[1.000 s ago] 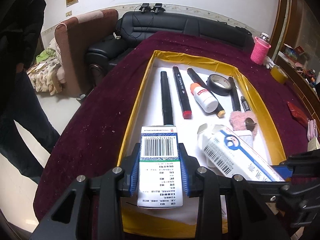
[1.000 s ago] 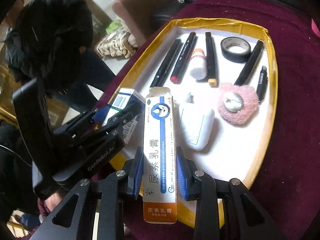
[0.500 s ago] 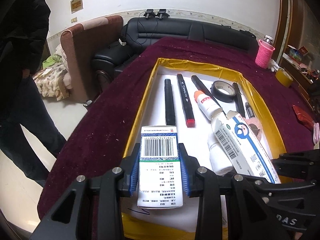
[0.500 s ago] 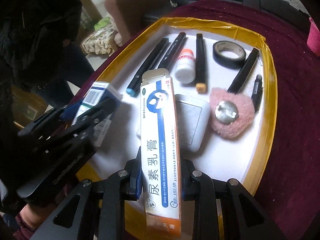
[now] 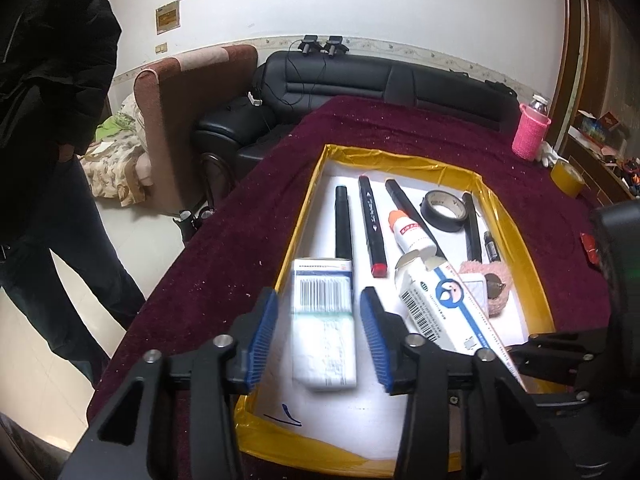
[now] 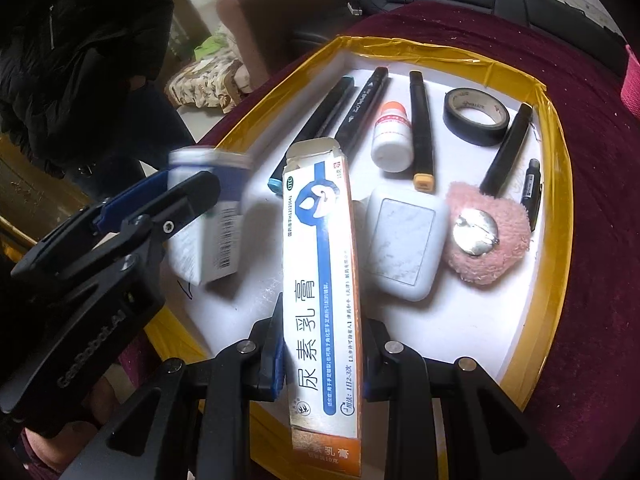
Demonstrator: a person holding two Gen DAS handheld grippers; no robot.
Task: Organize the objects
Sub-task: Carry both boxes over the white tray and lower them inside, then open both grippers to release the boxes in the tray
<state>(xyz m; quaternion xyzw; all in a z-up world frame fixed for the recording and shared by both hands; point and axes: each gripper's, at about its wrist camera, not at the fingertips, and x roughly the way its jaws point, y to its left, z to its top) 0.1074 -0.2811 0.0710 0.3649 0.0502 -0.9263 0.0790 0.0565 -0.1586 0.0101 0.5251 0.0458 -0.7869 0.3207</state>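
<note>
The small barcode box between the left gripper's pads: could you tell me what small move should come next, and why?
Probably lift the left gripper back and clear. Its jaws have just been opening, and gaps show on both sides of the small barcode box, which looks blurred, apparently dropping onto the white tray. The right gripper is clamped on the long ointment box.

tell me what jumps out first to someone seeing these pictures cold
The long ointment box clamped in the right tool fills the right wrist view, raised over the yellow-rimmed tray. Beside it, a small barcoded box sits blurred between the pads of the left tool, whose jaws have just been opening. Behind them, black markers lie in a row on the tray.
</note>
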